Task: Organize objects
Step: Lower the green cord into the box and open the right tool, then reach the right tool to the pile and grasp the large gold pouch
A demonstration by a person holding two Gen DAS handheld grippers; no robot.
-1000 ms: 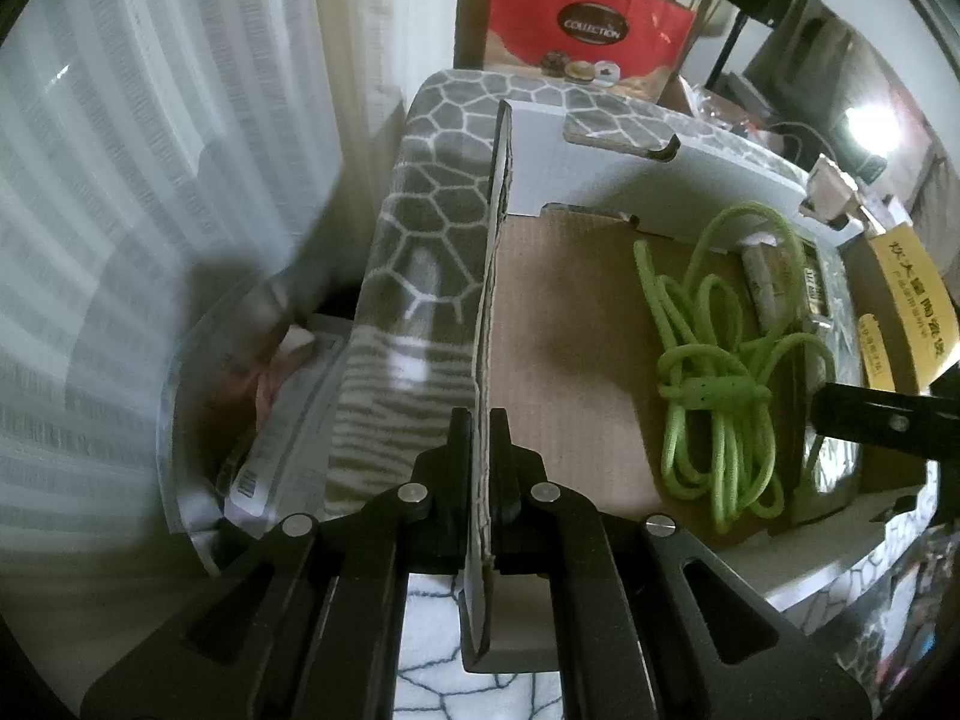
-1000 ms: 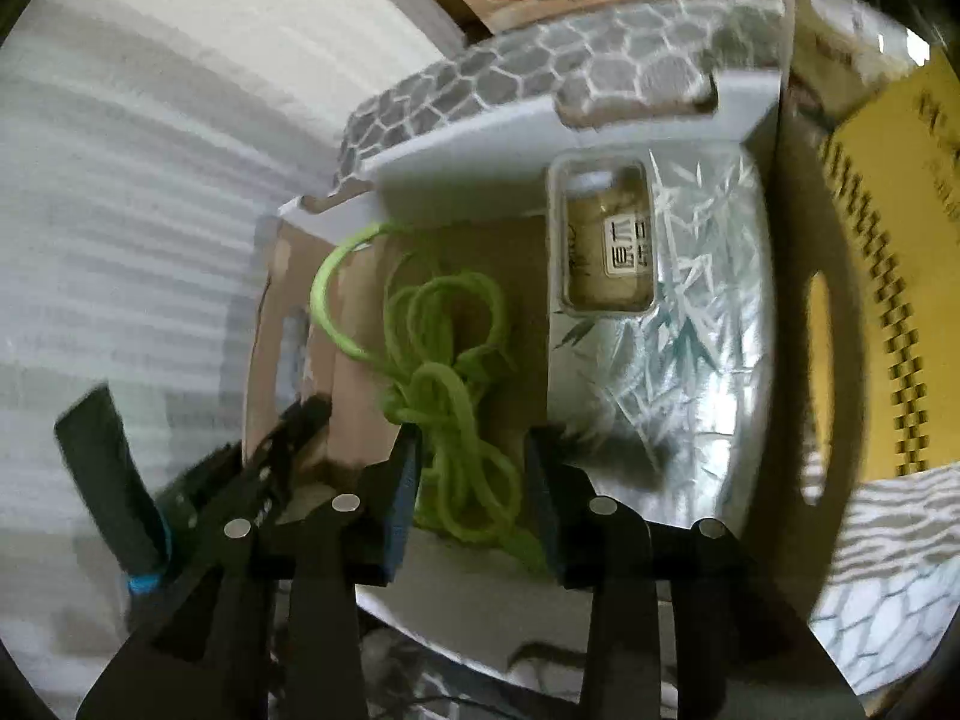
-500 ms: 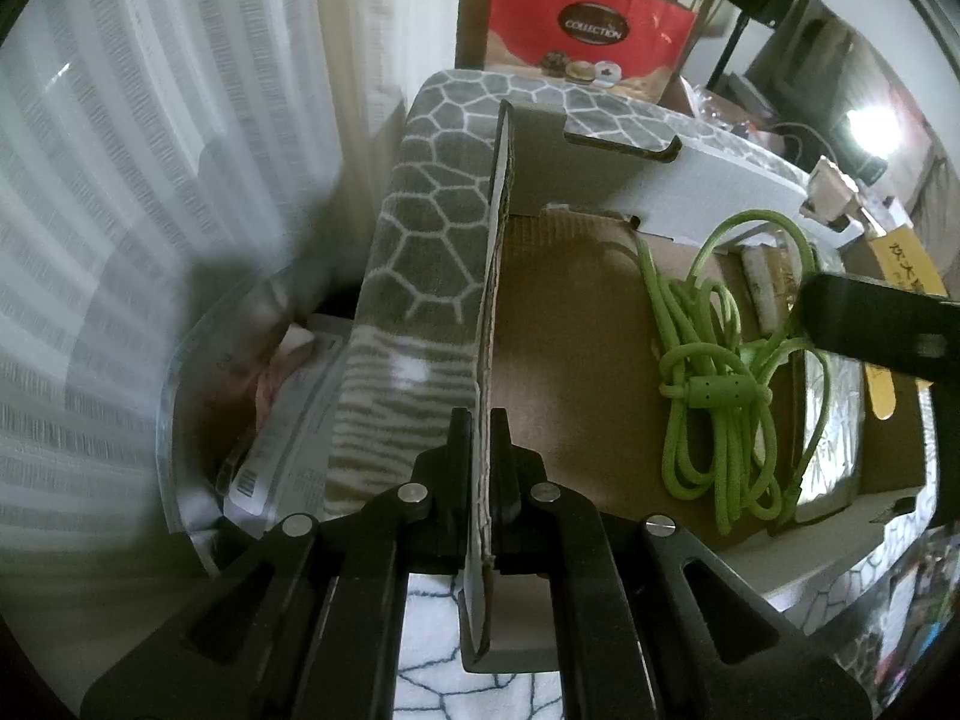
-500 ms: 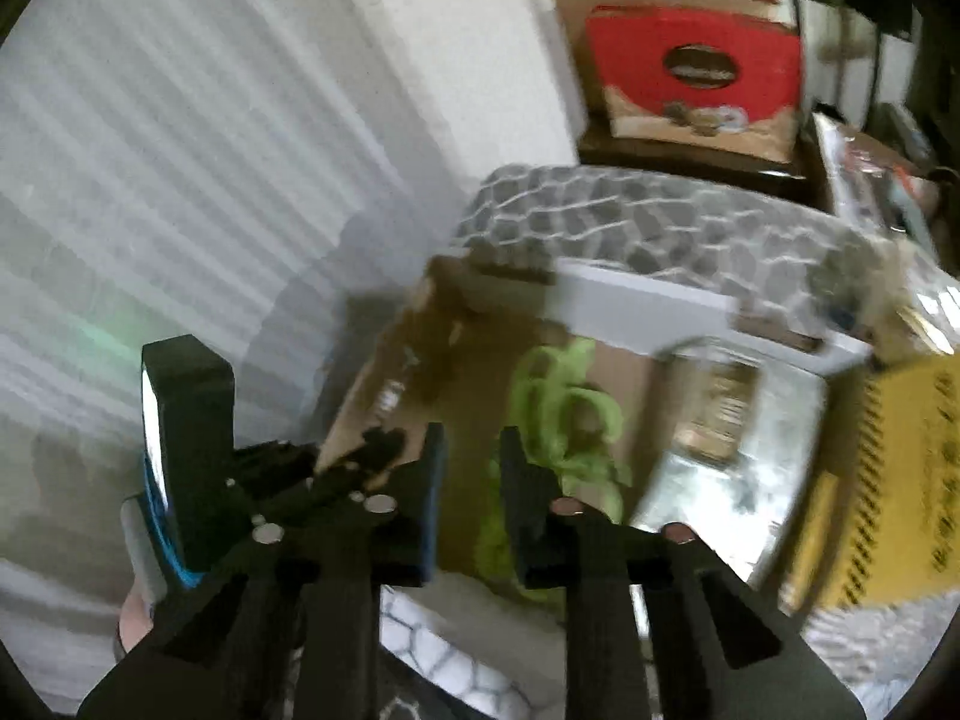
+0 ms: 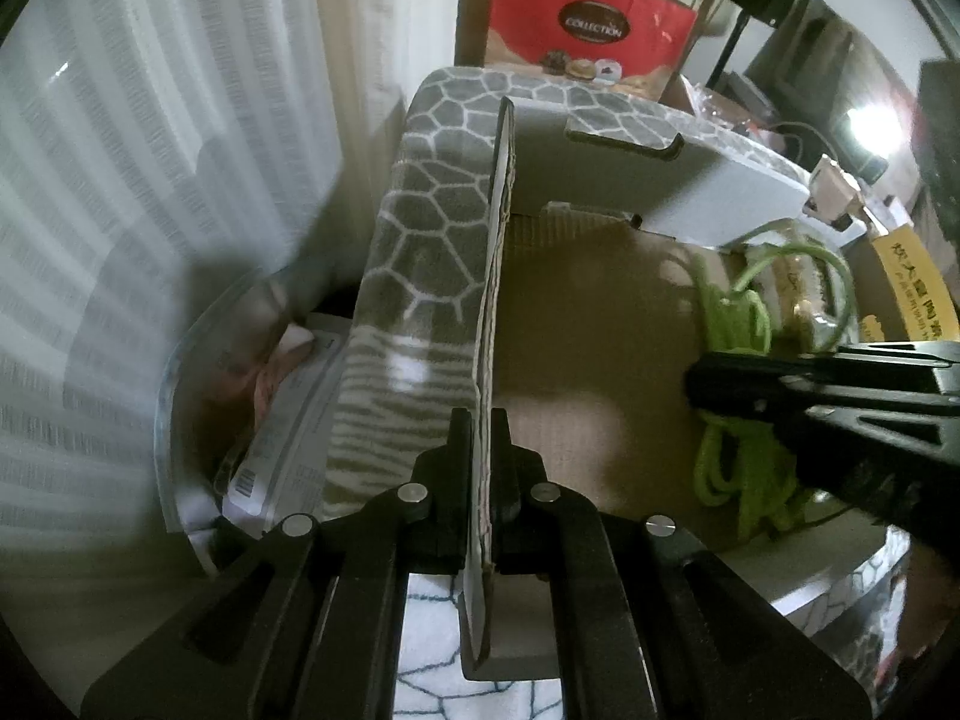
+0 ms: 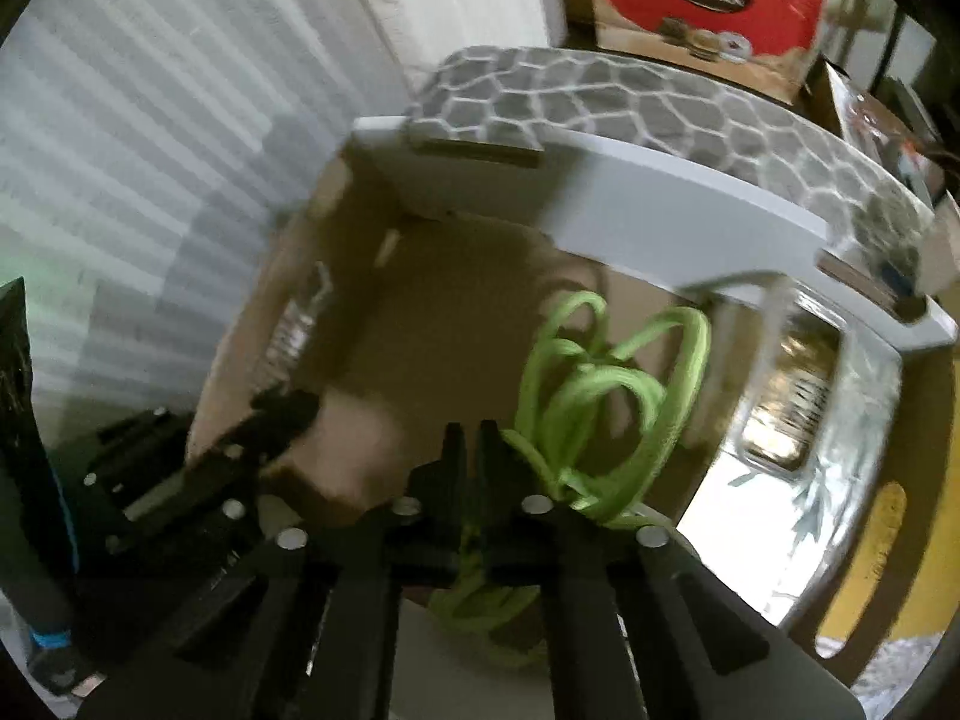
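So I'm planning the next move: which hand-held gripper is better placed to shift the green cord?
The right hand-held gripper: it sits at the green cord. The left hand-held gripper is clamped on the box flap.

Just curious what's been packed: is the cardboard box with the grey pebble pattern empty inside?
No, a coiled bright green cord lies on the brown floor of the box.

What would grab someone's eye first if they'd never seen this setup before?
Probably the neon green cord, a bright tangle lying inside the open cardboard box, with the right claw closed at its near end. Next, the left claw pinching the box's upright side flap. Behind the box stands a red gift bag.
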